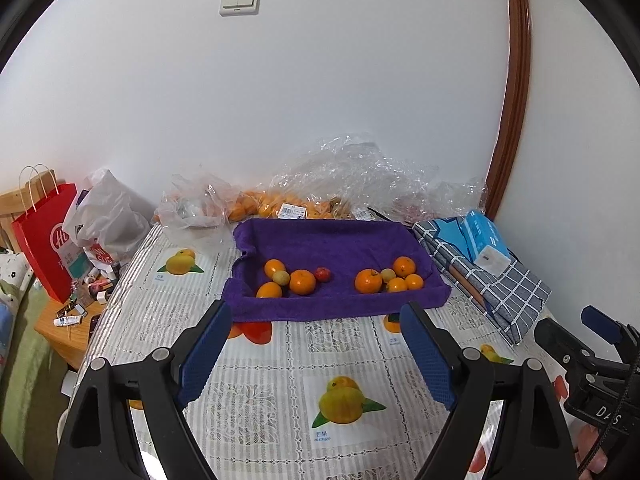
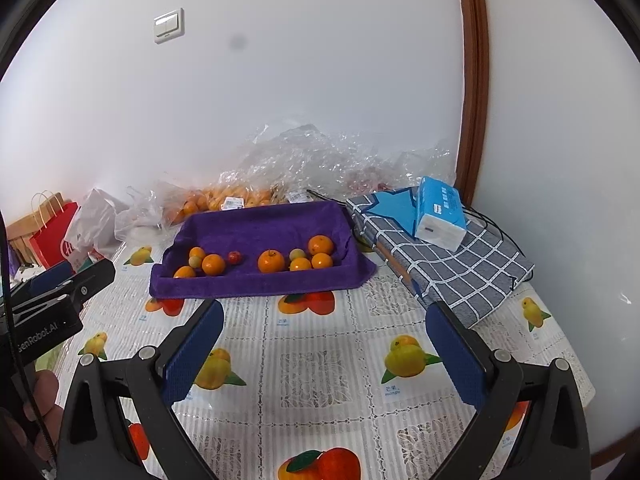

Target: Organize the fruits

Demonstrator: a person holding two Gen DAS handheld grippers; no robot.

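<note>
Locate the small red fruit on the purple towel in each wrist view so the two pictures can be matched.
Left wrist: the small red fruit lies at centre, just right of the left cluster's big orange.
Right wrist: the small red fruit lies left of centre, between the two clusters.
Shared landmark: the blue tissue pack, right of the purple towel.

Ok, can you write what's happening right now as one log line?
left gripper: open, empty | right gripper: open, empty | fruits: two groups on purple towel | phase: pre-reach
</note>
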